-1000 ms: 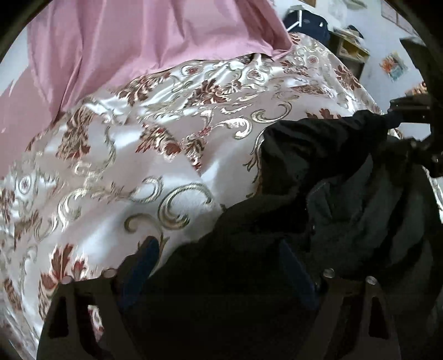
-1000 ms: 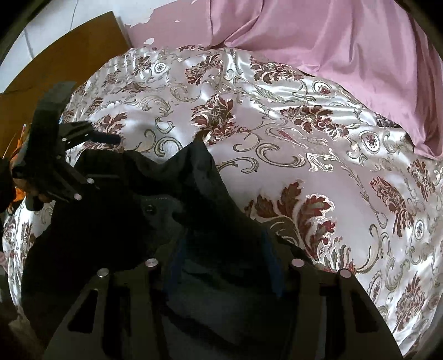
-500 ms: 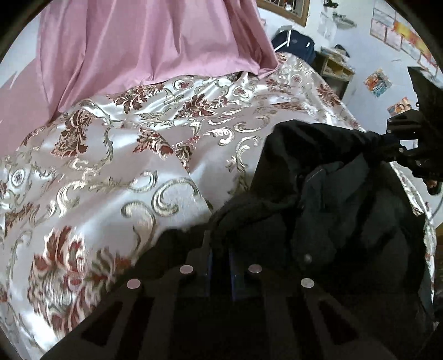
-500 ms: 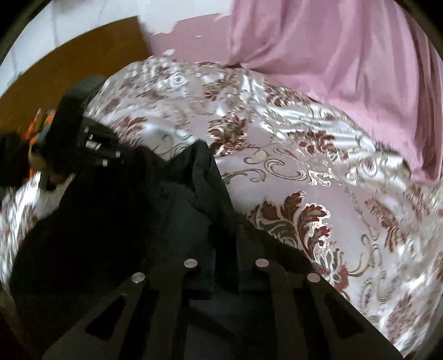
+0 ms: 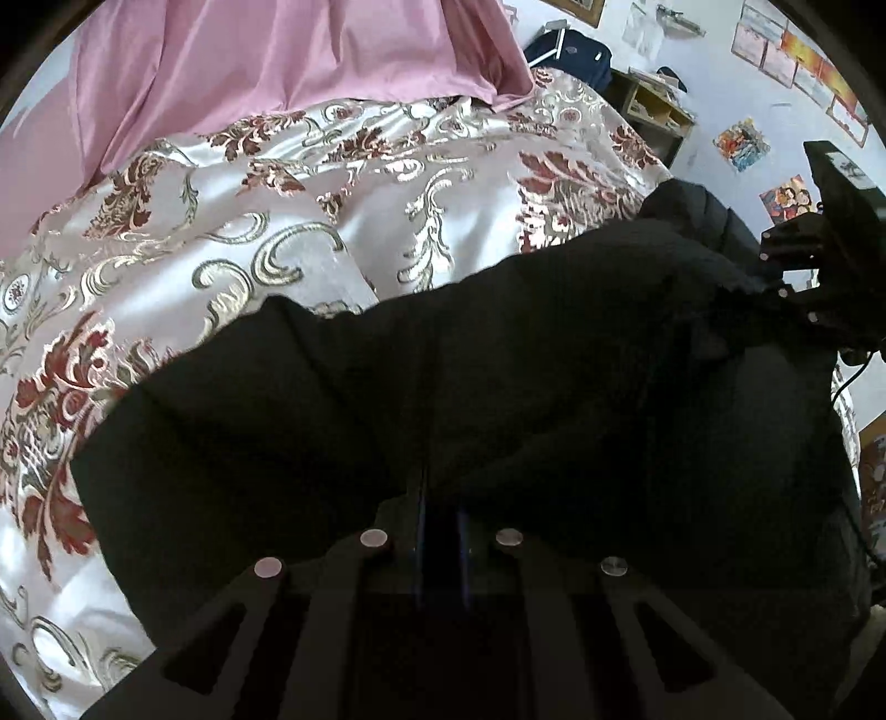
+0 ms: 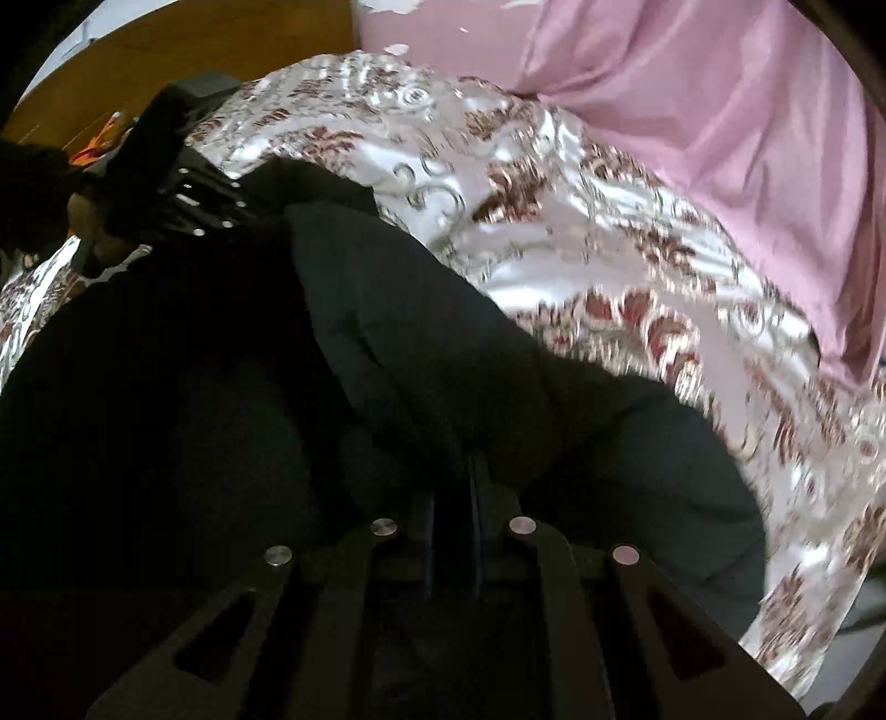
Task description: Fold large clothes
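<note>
Garment (image 5: pixel 498 360): black, large, spread over bed cover (image 5: pixel 277 232), stretched between both grippers. Fills lower half of both views.

Left gripper (image 5: pixel 441 518): fingers nearly together, only a narrow slit between blue pads, black cloth pinched in it. Right gripper (image 6: pixel 453 512): same, fingers drawn close, cloth edge clamped between them. Each shows in the other's view too: right one at far right of left view (image 5: pixel 819 266), biting the far end of the cloth; left one at upper left of right view (image 6: pixel 183 194), also at the cloth.

Containers: wooden shelf unit (image 5: pixel 653 111) beyond bed, compartments hold small items, too small to name. Dark blue bag (image 5: pixel 570 52) beside it.

Pink fabric (image 5: pixel 288 61) lies at bed's far side, over cover's edge. Wooden headboard (image 6: pixel 183 61) upper left in right view. Pictures on wall (image 5: pixel 742 144).

Hard to make out: garment's type, seams and folds lost in black. Right view's bed cover is motion-blurred. Garment's lower edge is hidden behind gripper bodies.
</note>
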